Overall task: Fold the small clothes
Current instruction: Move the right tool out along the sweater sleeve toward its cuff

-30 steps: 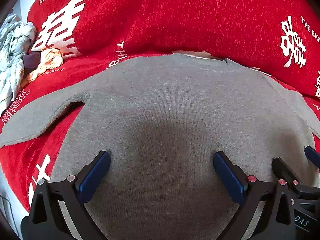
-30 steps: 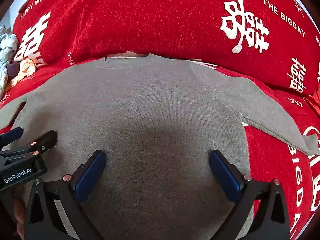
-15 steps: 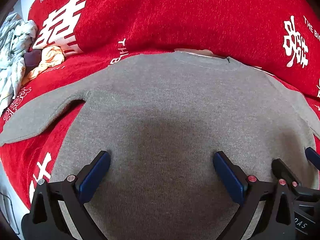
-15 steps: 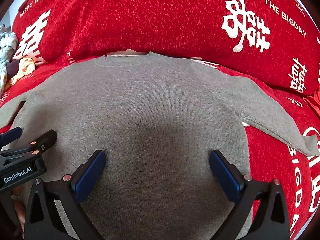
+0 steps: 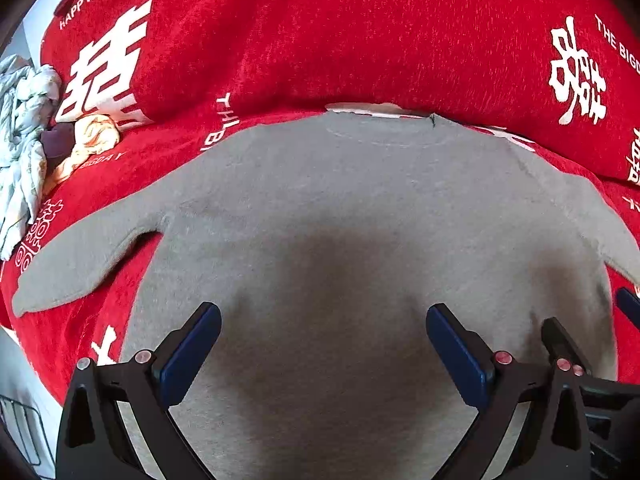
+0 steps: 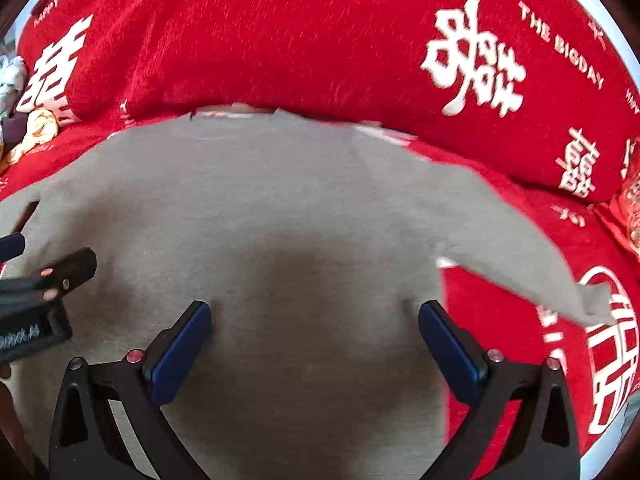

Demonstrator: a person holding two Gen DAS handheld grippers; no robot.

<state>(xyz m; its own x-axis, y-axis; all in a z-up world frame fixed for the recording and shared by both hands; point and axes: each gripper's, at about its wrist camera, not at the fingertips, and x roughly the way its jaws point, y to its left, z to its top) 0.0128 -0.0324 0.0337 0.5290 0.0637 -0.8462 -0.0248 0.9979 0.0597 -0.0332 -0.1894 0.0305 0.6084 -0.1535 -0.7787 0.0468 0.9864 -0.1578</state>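
Grey sweater point(image 5: 340, 208) flat beneath left gripper point(image 5: 324, 344) and right gripper point(image 6: 316, 340), jaws wide apart, empty.

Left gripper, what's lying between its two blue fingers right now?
Only the grey sweater: its flat body fills the open gap of the left gripper, with nothing else there. The left wrist view shows this.

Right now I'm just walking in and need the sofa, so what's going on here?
A person is holding two grippers over a grey sweater spread flat on a red blanket. The left gripper and right gripper hover side by side near its hem, jaws open, gripping nothing. Both sleeves lie out; no fold is made yet.
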